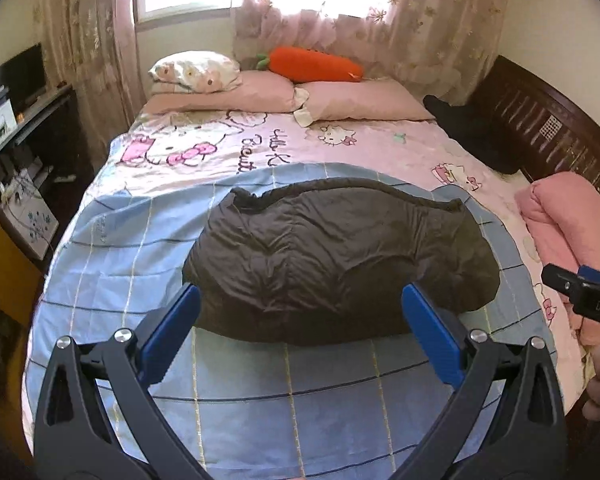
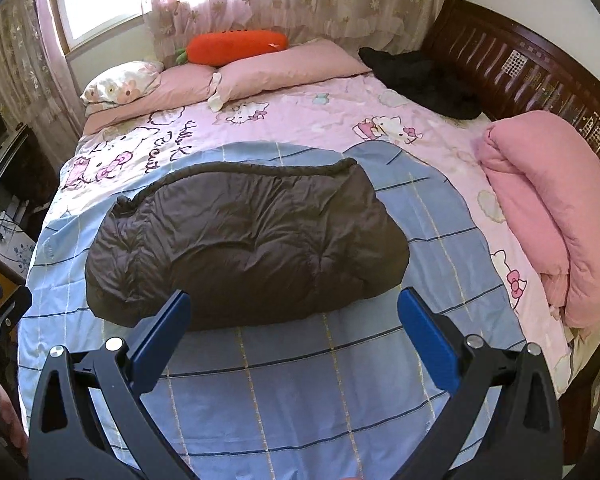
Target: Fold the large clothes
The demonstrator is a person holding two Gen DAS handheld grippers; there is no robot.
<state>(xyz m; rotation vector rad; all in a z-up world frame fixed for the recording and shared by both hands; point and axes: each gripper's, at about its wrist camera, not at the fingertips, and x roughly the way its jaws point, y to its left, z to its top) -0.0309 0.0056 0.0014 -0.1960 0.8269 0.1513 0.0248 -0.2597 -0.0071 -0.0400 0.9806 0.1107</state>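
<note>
A dark brown puffy jacket (image 1: 336,256) lies folded into a compact bundle on the blue checked blanket (image 1: 132,248), in the middle of the bed. The same jacket (image 2: 244,248) fills the centre of the right wrist view, its ribbed hem along the far edge. My left gripper (image 1: 302,300) hovers open above the jacket's near edge, nothing between its blue pads (image 1: 176,320). My right gripper (image 2: 294,308) is also open, held just short of the jacket's near right side. The right gripper's body (image 1: 580,292) shows at the right edge of the left wrist view, with a hand below it.
A folded pink quilt (image 2: 548,216) sits at the bed's right side beside the dark wooden headboard (image 2: 532,68). A black garment (image 2: 424,80) lies near the pillows (image 2: 284,68) and an orange carrot plush (image 2: 236,46). A desk with clutter (image 1: 16,128) stands left of the bed.
</note>
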